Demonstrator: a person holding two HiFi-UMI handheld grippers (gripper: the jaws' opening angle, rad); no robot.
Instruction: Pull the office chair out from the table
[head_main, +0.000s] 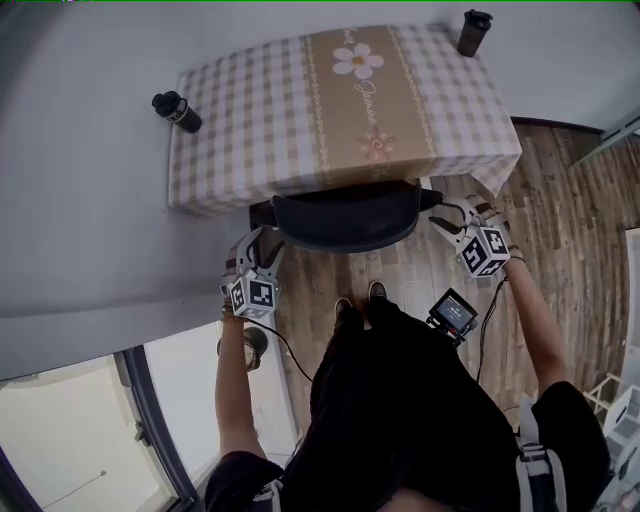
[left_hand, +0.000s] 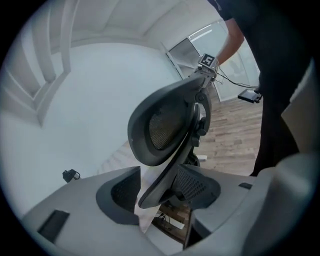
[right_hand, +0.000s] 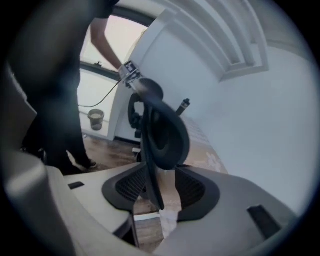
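Head view looks steeply down on the office chair (head_main: 345, 218), which sits at the centre of the frame with its dark curved backrest tucked against the near edge of the table (head_main: 240, 120). A checked cloth with a tan flowered strip down its middle covers the table. One dark bottle (head_main: 177, 111) stands at the table's left corner and another bottle (head_main: 474, 32) at its upper right corner.

The left gripper (head_main: 262, 245) is at the left end of the backrest and the right gripper (head_main: 448, 222) at the right end, each held at the end of an outstretched arm. The person's shoes (head_main: 377, 291) stand on the wooden floor (head_main: 560, 200) just below the chair.

Left gripper view shows its jaws spread, with the rim of the backrest running between the two dark pads. Pale cloth shows through the gap on the left side of the rim, so nothing is clamped.

Right gripper view shows the same at the other end. The thin edge of the backrest stands between the parted pads with space on both sides, unsqueezed. A small bin (right_hand: 96, 119) stands by the window at the left of that frame.
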